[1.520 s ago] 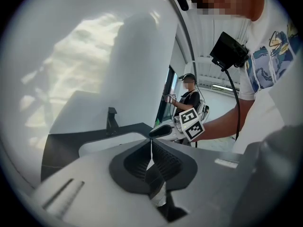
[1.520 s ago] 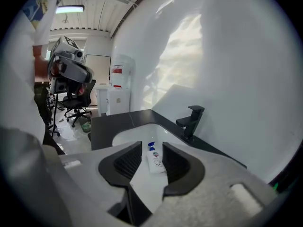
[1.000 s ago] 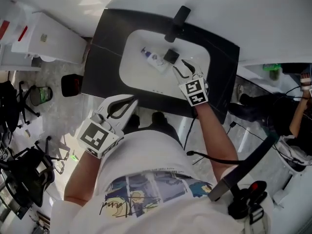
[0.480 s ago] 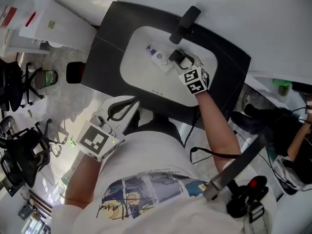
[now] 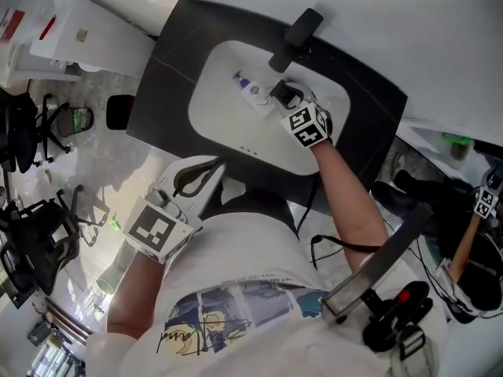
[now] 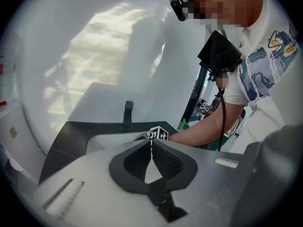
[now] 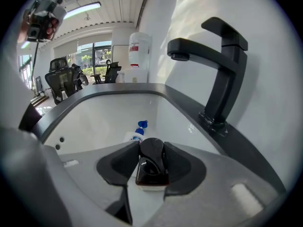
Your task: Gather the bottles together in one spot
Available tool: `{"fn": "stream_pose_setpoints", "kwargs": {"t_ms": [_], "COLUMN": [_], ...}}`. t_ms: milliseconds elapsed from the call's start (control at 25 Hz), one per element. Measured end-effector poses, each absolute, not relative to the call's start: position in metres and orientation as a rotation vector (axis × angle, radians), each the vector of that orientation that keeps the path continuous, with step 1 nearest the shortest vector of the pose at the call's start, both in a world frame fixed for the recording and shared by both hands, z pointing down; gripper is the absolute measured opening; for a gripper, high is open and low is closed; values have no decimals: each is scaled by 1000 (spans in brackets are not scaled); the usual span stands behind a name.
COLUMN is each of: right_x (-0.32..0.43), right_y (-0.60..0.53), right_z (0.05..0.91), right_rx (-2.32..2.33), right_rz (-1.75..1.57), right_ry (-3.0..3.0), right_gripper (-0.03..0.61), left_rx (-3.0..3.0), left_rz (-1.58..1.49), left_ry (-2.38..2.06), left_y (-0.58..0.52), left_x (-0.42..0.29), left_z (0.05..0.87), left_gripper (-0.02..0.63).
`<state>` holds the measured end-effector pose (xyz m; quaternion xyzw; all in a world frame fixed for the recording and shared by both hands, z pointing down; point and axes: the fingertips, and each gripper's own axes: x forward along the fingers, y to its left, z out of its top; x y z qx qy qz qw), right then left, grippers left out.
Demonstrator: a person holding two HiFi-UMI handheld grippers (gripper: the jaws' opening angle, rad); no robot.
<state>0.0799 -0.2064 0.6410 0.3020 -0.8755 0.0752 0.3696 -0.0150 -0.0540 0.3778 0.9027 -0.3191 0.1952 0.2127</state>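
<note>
The right gripper's (image 7: 151, 144) jaws, just now closing, pinch a dark bottle (image 7: 151, 167) over the sink (image 5: 224, 128), probably to join the blue-capped bottle (image 5: 251, 91). The left gripper (image 6: 151, 144) idles, pinched together and empty, off the sink's front edge.

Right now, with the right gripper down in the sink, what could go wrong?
The right gripper has just been closing its jaws on the glossy dark bottle between them; a loose grip could let it slip. The blue-capped bottle lies in the sink just beyond; setting down close could knock it rolling.
</note>
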Motion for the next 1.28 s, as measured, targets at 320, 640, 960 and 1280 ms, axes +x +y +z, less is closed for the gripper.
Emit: {"fn": "stream_pose_setpoints", "kwargs": {"t_ms": [320, 640, 960, 1280], "right_x": [86, 101, 122, 155], "right_y": [-204, -194, -182, -202], "right_z": [637, 602, 540, 485], "right_rx": [765, 768, 718, 703], "right_rz": [219, 209, 171, 124], "right_ry": [-2255, -2290, -2337, -2362], "right_gripper": [158, 155, 155, 155], "left_rx": [2511, 2561, 2598, 2605], "left_rz": [542, 524, 480, 450], "left_ry": [-892, -848, -795, -784], "left_y": [-59, -58, -58, -60], "left_x": [-5, 4, 21, 34], "left_z": [374, 369, 363, 356], "left_gripper": [11, 11, 11, 11]}}
